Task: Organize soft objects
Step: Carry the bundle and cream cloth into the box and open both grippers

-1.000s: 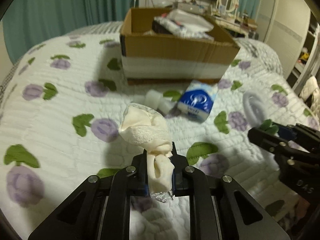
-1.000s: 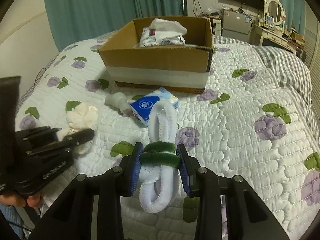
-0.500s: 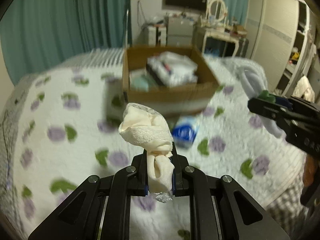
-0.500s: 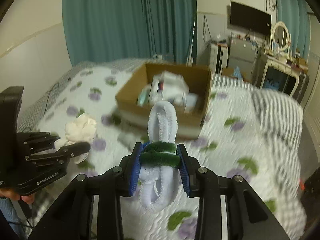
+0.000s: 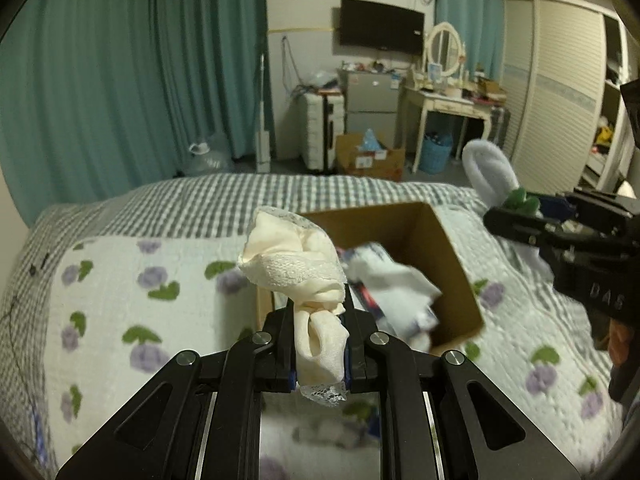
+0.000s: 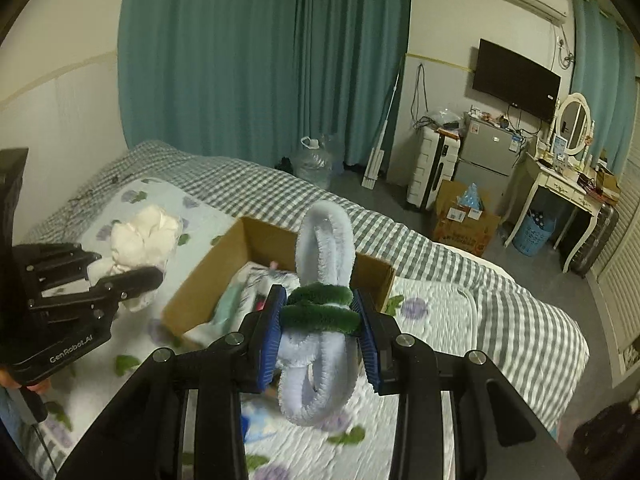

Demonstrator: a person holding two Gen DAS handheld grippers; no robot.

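My left gripper (image 5: 319,344) is shut on a cream lace cloth bundle (image 5: 296,264) and holds it up above the near edge of an open cardboard box (image 5: 448,256). My right gripper (image 6: 320,320) is shut on a pale fuzzy loop bound with a green band (image 6: 326,248), held above the same box (image 6: 200,280). Each gripper shows in the other's view: the right one (image 5: 520,216) at the far right, the left one (image 6: 132,276) at the left with the cream bundle (image 6: 144,236). The box holds white and coloured soft items (image 5: 396,284).
The box sits on a bed with a floral quilt (image 5: 120,292) and a checked sheet (image 6: 460,256). A blue packet (image 6: 256,420) lies on the quilt below my right gripper. Beyond the bed stand teal curtains (image 6: 260,60), a suitcase, a floor box (image 6: 464,220) and a dressing table (image 6: 560,184).
Both grippers have risen and moved forward with their loads. The box, far ahead a second ago, now lies just below them, and the room beyond the bed has come into view.
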